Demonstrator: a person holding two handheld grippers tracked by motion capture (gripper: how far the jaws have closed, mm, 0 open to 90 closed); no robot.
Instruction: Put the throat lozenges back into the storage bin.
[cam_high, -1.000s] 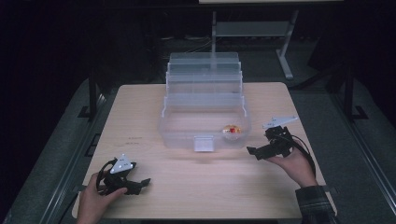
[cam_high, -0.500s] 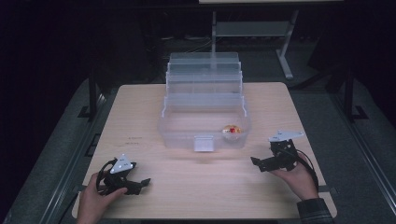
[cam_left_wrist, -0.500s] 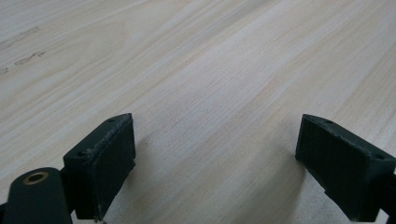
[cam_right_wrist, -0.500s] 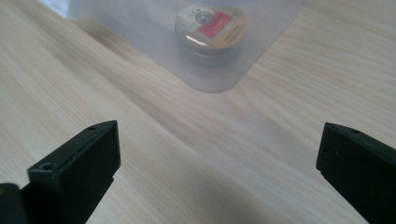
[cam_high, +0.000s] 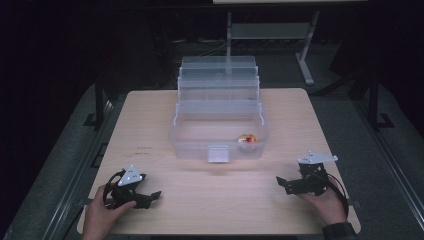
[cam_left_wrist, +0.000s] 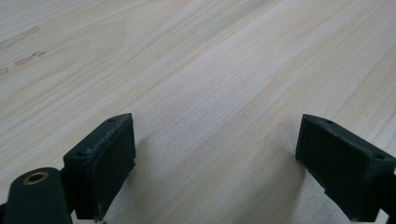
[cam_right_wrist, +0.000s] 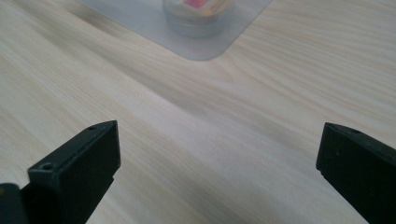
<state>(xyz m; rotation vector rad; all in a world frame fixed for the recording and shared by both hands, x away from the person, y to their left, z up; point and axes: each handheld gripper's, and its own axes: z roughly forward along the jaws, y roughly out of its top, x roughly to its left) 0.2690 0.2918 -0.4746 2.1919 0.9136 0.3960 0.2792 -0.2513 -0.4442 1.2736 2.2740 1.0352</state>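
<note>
- Your work centres on the clear tiered box (cam_high: 218, 117) at the middle of the table (cam_high: 150, 115), and on the small round container (cam_high: 248, 139) with red and yellow contents sitting in its lowest tray, at the front right corner.
- Judging by how things lie, the container is already in place inside the tray and both your hands rest on the near edge of the table, well apart from the box; this looks like the pause between steps.
- Your next move probably calls for going to the box itself, perhaps to its front latch (cam_high: 218, 153), so you need a straight approach from the near side.
- Your right gripper (cam_high: 289, 184) is released, jaws spread wide with bare wood between them; in the right gripper view the round container (cam_right_wrist: 198, 14) shows ahead through the tray's corner.
- Your left gripper (cam_high: 147, 197) is likewise released, jaws wide apart, grasping nothing; in the left gripper view they hang just above plain tabletop (cam_left_wrist: 210, 84).
</note>
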